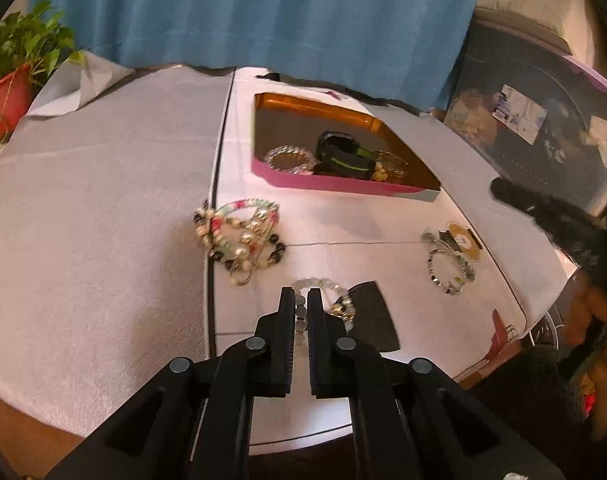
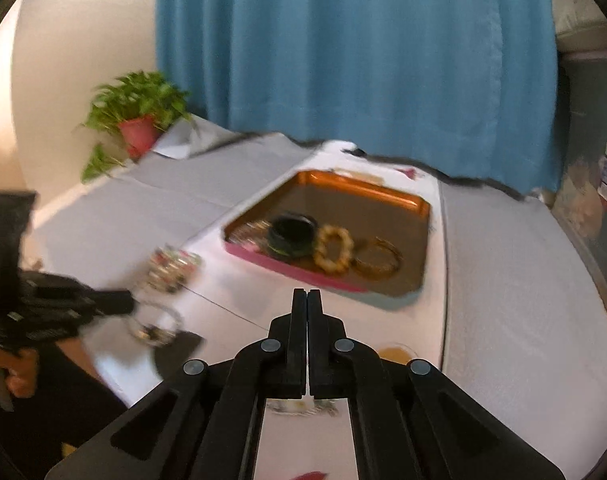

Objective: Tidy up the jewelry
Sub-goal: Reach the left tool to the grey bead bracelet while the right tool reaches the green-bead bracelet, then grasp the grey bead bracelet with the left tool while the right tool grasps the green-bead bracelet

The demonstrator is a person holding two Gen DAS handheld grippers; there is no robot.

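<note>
Beaded bracelet (image 1: 303, 312) between left gripper (image 1: 301, 300) jaws — round, glassy

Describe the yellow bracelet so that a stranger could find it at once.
Look into the tray with the orange wall before the blue curtain. The yellow bracelet lies near its pink front edge, between a black band and a thin gold bangle. Only it has chunky yellow beads.

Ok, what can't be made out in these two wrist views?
- Pale bead bracelet, left wrist view: the left gripper covers its near side, though its fingers are closed on it.
- Left gripper in the right wrist view: motion blur hides its tips.
- Tray contents, left wrist view: the pink front wall cuts off their lower parts.
- Right gripper: shut, apparently holding nothing.
</note>
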